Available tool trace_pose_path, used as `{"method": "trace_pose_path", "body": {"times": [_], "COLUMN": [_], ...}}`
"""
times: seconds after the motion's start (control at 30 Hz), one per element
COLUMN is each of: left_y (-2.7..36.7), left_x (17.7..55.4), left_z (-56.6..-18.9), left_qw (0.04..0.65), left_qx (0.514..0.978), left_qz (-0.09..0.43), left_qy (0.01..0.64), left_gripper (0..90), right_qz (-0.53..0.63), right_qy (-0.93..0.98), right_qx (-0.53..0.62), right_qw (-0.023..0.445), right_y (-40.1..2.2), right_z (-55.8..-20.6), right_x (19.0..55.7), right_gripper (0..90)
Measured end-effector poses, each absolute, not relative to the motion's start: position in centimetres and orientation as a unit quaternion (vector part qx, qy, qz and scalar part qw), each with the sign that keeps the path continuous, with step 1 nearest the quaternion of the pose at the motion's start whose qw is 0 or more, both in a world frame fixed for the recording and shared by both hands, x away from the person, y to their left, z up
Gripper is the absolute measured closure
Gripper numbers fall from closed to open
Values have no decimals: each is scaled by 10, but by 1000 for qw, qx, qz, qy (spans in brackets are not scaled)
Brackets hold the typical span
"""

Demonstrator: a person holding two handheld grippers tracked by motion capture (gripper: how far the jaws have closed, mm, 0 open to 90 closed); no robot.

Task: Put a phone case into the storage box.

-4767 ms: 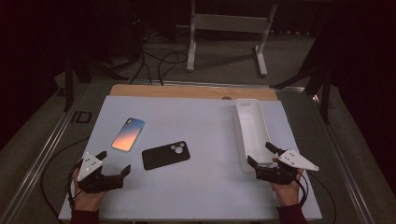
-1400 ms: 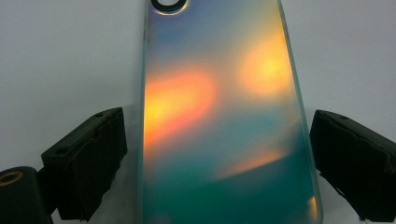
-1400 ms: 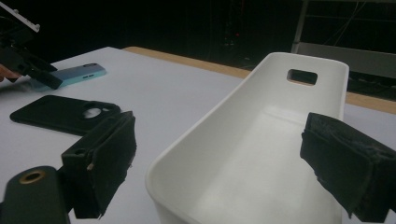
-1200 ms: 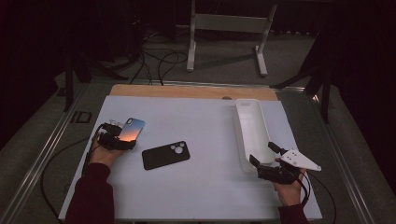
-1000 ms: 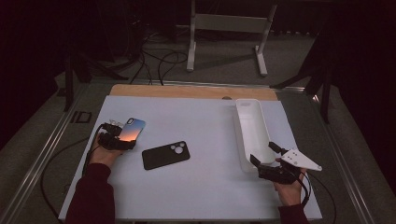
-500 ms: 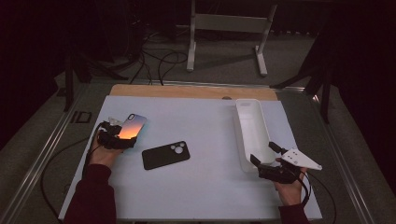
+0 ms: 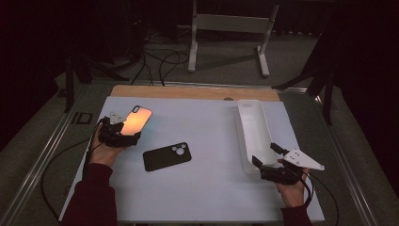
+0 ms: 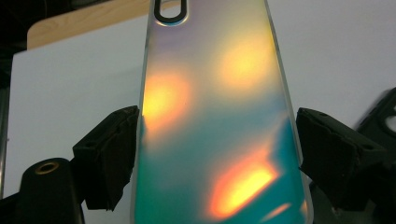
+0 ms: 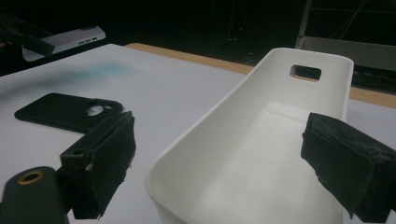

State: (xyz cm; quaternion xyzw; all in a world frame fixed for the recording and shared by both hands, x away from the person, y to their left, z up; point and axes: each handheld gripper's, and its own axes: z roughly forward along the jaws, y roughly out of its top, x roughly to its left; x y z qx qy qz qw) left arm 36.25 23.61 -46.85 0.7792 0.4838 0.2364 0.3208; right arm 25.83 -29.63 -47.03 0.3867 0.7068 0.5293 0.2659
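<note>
**Iridescent phone case up off the worktop, clamped in the left jaws**

The iridescent phone case [image 7: 135, 119] sits crosswise in the left gripper [image 7: 117, 133], jaws spread wide and pressing on its two long edges, lifted and tilted over the left side of the white worktop [image 7: 207, 188]. Just beside it lies a black phone case [image 7: 167, 156], flat, camera hole up, not touching anything. Over on the right, the right gripper [image 7: 264, 156] has its jaws open and empty, straddling the near end of a long white bin [image 7: 254, 136]. Cables [image 7: 160, 61] and a metal stand [image 7: 230, 28] lie on the floor behind the worktop.
</note>
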Motion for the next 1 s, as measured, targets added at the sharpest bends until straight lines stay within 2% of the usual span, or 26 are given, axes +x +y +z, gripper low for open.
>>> {"method": "trace_pose_path", "body": {"times": [0.37, 1.0], "left_y": [215, 143], "left_x": [352, 327], "left_z": [-451, -418], "left_qw": [348, 400], "left_qx": [786, 808], "left_qz": [250, 261], "left_qy": [445, 345], "left_gripper": [167, 168], "right_qz": [527, 543], "right_qy": [709, 700], "right_qx": [392, 400], "right_qw": [257, 236], "right_y": [-296, -300], "right_z": [-468, -455], "right_x": [260, 265], "right_gripper": [87, 86]}}
